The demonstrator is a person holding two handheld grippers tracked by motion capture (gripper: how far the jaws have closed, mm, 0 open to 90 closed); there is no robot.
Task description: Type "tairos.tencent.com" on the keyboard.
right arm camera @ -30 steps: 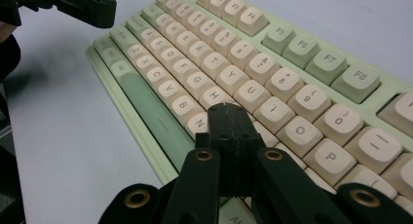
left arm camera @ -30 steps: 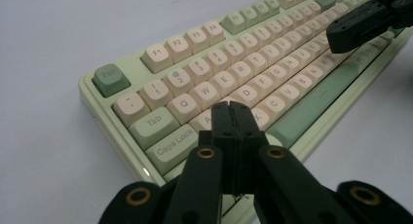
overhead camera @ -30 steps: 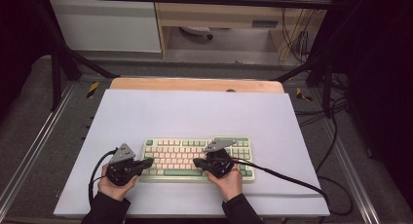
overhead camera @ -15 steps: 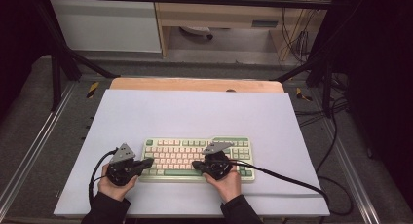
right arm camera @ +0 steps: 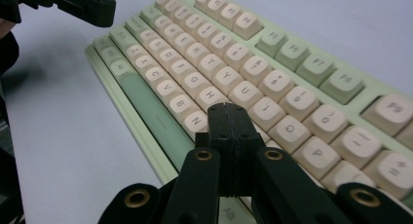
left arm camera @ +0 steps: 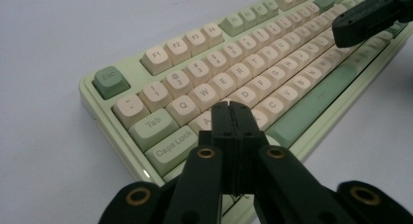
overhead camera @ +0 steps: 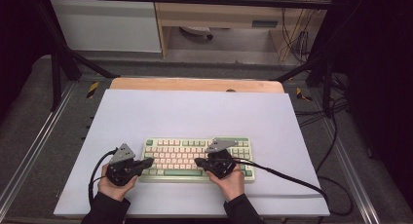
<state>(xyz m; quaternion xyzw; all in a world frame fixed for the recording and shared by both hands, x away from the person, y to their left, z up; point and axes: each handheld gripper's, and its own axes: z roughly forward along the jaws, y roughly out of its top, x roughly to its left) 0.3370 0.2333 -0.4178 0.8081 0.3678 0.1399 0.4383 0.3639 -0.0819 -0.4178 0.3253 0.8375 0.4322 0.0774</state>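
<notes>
Keyboard lies flat near the front edge of the bench. Left gripper clenched, empty, tip over the keyboard's left end by the A key. Right gripper clenched, empty, tip over the middle keys near N. 2 tips well apart.

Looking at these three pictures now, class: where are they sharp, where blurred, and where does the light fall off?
High view: white table evenly lit, surroundings dark. Left gripper view: keyboard legends sharp, left gripper up close soft. Right gripper view: near keys readable, far keys blur, right gripper soft.
</notes>
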